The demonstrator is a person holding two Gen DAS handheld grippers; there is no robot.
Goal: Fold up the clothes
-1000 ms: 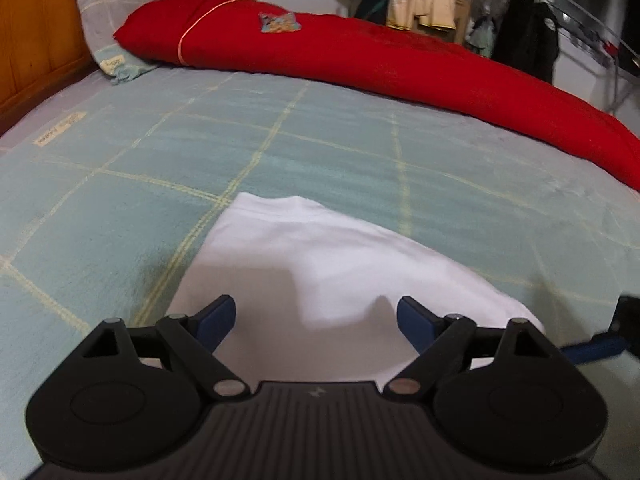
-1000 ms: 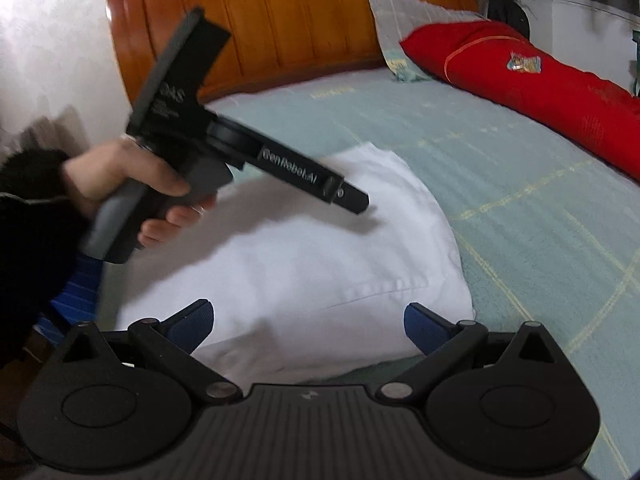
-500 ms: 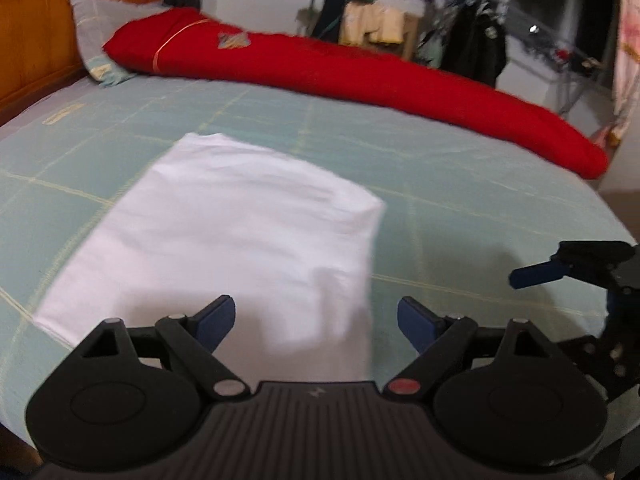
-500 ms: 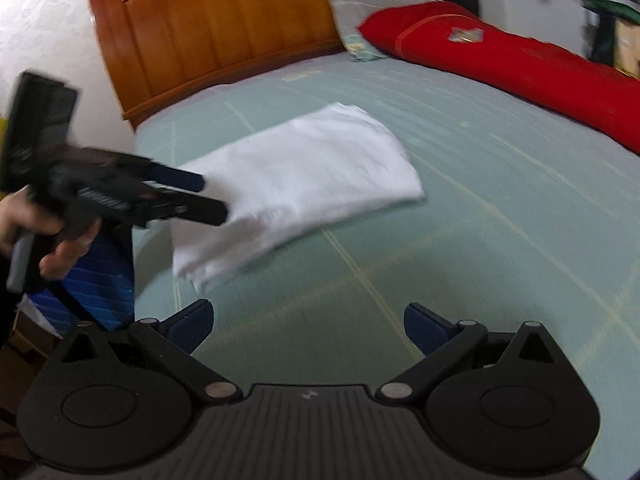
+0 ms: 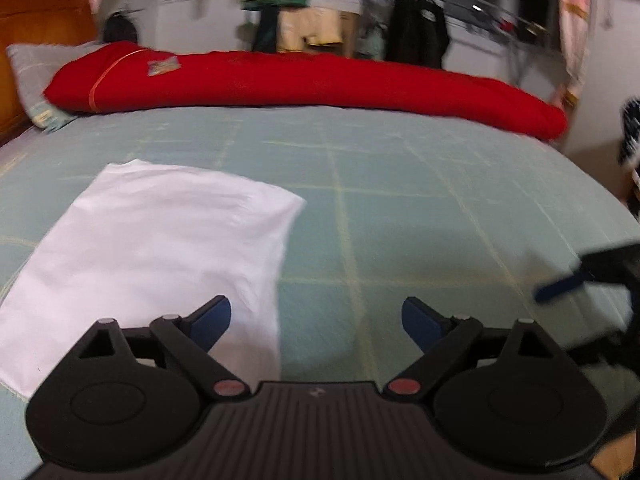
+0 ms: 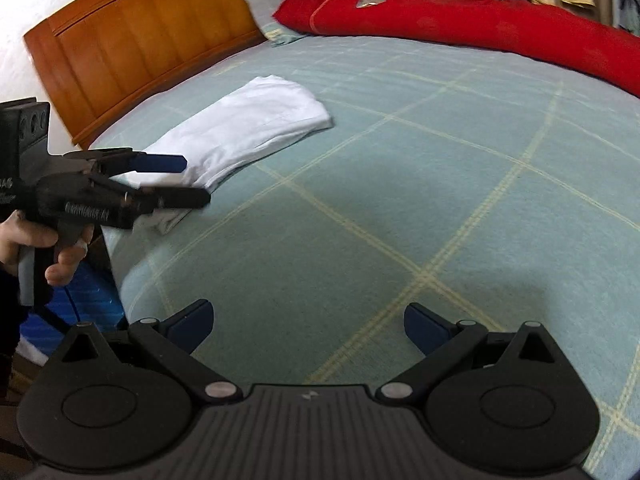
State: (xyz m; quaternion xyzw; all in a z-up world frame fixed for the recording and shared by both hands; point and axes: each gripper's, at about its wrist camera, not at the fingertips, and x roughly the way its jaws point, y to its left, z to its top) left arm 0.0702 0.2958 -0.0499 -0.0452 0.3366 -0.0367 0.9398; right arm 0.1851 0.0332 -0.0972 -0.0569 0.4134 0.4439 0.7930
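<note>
Folded white garment (image 5: 160, 248) lay flat near the bed (image 5: 400, 200) edge; both tongs empty.

Wide bare sheet ran right of it to the red bolster (image 5: 320, 84). Left tongs (image 5: 316, 318) spread, above the garment's near right corner. Right tongs (image 6: 308, 322) spread, well apart over bare sheet. Hand (image 6: 36, 248) gripped the left handle. Background clutter blurred, probably hanging clothes.

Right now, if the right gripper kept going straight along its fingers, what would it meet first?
Probably the bare green bedsheet: the right gripper is open and empty, and the folded white garment lies off to its left. Depth is uncertain.
</note>
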